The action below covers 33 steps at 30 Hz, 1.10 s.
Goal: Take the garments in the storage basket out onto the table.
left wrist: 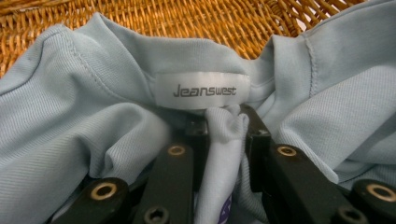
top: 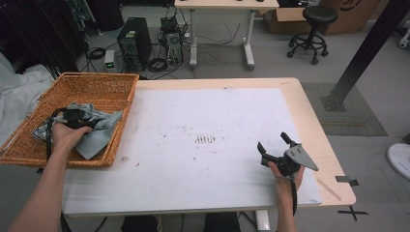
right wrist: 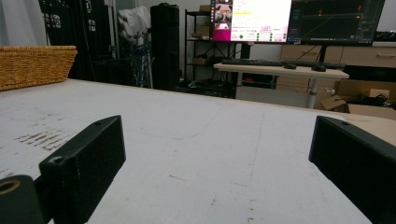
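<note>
The left gripper (left wrist: 224, 135) is pinching a fold of the pale blue garment (left wrist: 93, 130) between its two black jaws, just under the white neck label (left wrist: 201, 90) reading "Jeanswest", at the centre of the left gripper view. In the high view, at the left of the frame, the left gripper (top: 72, 117) is sitting inside the wicker basket (top: 104, 82), with the garment (top: 99, 130) lying crumpled in the basket around it. The basket is resting at the left edge of the table (top: 309, 116), overhanging it. At the lower right of the high view, the right gripper (top: 273, 146) is resting on the white mat (top: 203, 121), its jaws standing wide apart with nothing between them, well apart from the basket.
</note>
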### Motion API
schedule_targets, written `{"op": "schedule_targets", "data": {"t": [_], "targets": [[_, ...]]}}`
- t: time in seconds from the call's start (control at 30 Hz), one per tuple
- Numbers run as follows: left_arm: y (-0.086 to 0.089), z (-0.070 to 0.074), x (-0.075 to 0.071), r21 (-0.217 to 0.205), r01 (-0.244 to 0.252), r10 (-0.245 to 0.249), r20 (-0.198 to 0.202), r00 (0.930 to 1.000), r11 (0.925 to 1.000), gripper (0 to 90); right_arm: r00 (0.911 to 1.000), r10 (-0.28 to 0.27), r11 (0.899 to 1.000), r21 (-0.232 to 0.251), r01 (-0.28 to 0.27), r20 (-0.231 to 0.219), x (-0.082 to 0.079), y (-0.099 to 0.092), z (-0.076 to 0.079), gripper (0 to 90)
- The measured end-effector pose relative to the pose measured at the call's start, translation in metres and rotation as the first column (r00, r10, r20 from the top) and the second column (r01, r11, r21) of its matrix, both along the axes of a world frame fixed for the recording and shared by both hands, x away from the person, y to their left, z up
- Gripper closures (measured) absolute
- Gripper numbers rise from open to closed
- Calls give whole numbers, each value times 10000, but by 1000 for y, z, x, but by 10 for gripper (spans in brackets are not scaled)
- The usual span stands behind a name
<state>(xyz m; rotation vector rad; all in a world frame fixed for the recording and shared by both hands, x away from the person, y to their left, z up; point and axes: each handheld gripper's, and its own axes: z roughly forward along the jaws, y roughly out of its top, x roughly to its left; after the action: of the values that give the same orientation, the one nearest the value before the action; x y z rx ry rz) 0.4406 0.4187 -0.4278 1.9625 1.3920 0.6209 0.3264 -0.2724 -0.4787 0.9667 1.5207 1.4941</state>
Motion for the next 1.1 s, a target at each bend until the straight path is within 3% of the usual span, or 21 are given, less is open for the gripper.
{"op": "schedule_targets", "data": {"t": [0.23,0.3,0.37,0.47,0.5,0.67,0.8,0.87,0.9,0.93,0.97,1.03,1.07,1.1], "targets": [[5,15,-9,-746,-91,148,763,9970,9972,782,10000,7,10000,-8,-7,-39,0,0,0,36],[5,17,-10,-775,-55,122,867,9962,9970,782,10000,17,10000,-6,-17,-48,0,0,0,37],[5,26,-16,-1042,49,85,1282,9917,9945,782,10000,7,10000,7,-7,-39,0,0,0,45],[4,33,-19,-1312,190,12,1526,9883,9912,781,10000,-2,10000,1,2,-38,0,0,0,51],[4,40,-22,-1508,314,-40,1788,9839,9881,781,10000,-9,10000,-2,9,-37,0,0,0,54],[-1,53,-26,-1347,533,-239,2109,9772,9894,782,10000,14,10000,-60,-14,-66,1,0,0,63],[-7,64,-28,-1427,877,-524,2347,9706,9859,781,9999,25,9999,-128,-27,-104,1,1,1,67],[-13,70,-29,-1569,1172,-748,2535,9644,9806,782,9999,55,9999,-121,-56,-101,1,1,1,76],[-20,77,-30,-1728,1555,-1071,2605,9595,9726,782,9999,69,9999,-128,-71,-108,1,1,1,81],[-20,77,-30,-1728,1555,-1071,2605,9595,9726,782,9999,69,9999,-128,-71,-108,1,1,1,81],[-31,83,-29,-1754,2080,-1561,2703,9500,9623,781,9999,82,9998,-167,-84,-123,1,1,1,83],[-42,88,-29,-1863,2500,-1923,2810,9402,9502,781,9999,85,9998,-183,-88,-123,1,1,1,83],[-42,88,-29,-1863,2500,-1923,2810,9402,9502,781,9999,79,9998,-171,-81,-125,1,1,1,83],[-48,90,-29,-1858,2672,-2084,2849,9356,9456,781,9999,81,9998,-162,-83,-126,1,1,1,83]]}}
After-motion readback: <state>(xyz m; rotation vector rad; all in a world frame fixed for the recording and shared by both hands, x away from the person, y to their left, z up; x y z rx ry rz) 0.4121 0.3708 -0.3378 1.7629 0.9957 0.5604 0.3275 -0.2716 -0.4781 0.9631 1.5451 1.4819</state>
